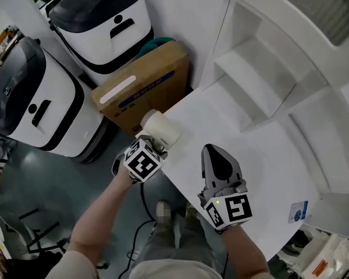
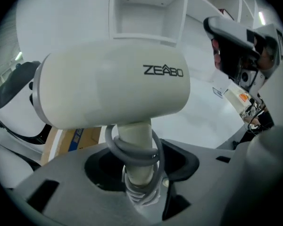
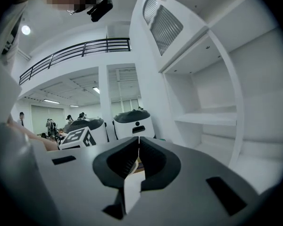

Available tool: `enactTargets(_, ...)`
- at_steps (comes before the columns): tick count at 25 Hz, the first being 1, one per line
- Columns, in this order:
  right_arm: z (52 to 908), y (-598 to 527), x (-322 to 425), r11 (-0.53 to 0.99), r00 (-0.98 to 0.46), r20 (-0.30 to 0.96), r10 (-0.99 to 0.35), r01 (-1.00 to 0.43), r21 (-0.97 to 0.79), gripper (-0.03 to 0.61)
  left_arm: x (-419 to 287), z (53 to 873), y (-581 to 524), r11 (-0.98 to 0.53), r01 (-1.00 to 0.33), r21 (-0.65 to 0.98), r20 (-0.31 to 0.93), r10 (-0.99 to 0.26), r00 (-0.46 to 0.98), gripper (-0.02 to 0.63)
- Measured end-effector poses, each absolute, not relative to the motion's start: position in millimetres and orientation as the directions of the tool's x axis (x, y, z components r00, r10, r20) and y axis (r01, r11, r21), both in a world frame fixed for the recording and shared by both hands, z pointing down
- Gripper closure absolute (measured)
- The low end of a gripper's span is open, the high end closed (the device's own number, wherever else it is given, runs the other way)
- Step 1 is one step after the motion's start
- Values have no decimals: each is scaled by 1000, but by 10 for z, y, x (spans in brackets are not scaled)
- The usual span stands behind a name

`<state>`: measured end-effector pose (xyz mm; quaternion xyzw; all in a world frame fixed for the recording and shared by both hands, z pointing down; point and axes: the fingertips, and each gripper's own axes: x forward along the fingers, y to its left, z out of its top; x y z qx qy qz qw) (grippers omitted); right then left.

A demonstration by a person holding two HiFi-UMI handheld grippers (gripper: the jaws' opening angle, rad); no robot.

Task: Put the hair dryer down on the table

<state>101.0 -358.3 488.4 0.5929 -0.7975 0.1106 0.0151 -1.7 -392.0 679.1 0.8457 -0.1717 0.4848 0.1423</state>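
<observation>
A cream-white hair dryer (image 1: 161, 128) marked ZEABO (image 2: 113, 86) stands with its barrel across and its handle pointing down. A grey cord is wound round the handle. My left gripper (image 1: 155, 143) (image 2: 140, 169) is shut on that handle, holding the dryer at the near left edge of the white table (image 1: 253, 150). I cannot tell whether the dryer touches the table. My right gripper (image 1: 216, 156) (image 3: 137, 141) hovers over the table's near part, shut with nothing in it, to the right of the dryer. It also shows from the left gripper view, the right gripper (image 2: 236, 46) high on the right.
A white shelf unit (image 1: 262, 80) rises along the table's far side. Left of the table stand a cardboard box (image 1: 142, 86) and two white-and-black machines (image 1: 99, 16) (image 1: 35, 97). A small blue-and-white card (image 1: 298, 211) lies near the table's right edge. A black cable (image 1: 141, 217) trails over the floor.
</observation>
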Motion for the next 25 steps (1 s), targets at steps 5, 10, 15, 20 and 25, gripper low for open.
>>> enactTargets(5,5123,-3635,1143,242,-277,191,-942,-952,-190,558,116,7211,-3953,-919,-380,111,908,-62,415,396)
enactTargets(10,5239,-3640,1276,221,-263,212,-941,-954,-200,558,244,7406,-4011,-924,-359,133,915,-25,403,396)
enactTargets(15,5336,-3635,1376,205,-253,228,-940,-955,-216,558,282,7583,-4072,-929,-344,137,934,6,356,396)
enactTargets(20,5457,-3607,1390,200,-256,256,-932,-953,-226,558,342,7749,-4031,-947,-293,132,956,43,289,396)
enactTargets(25,5475,-3601,1425,191,-253,256,-933,-951,-243,558,422,7861,-4021,-947,-281,156,960,78,270,396)
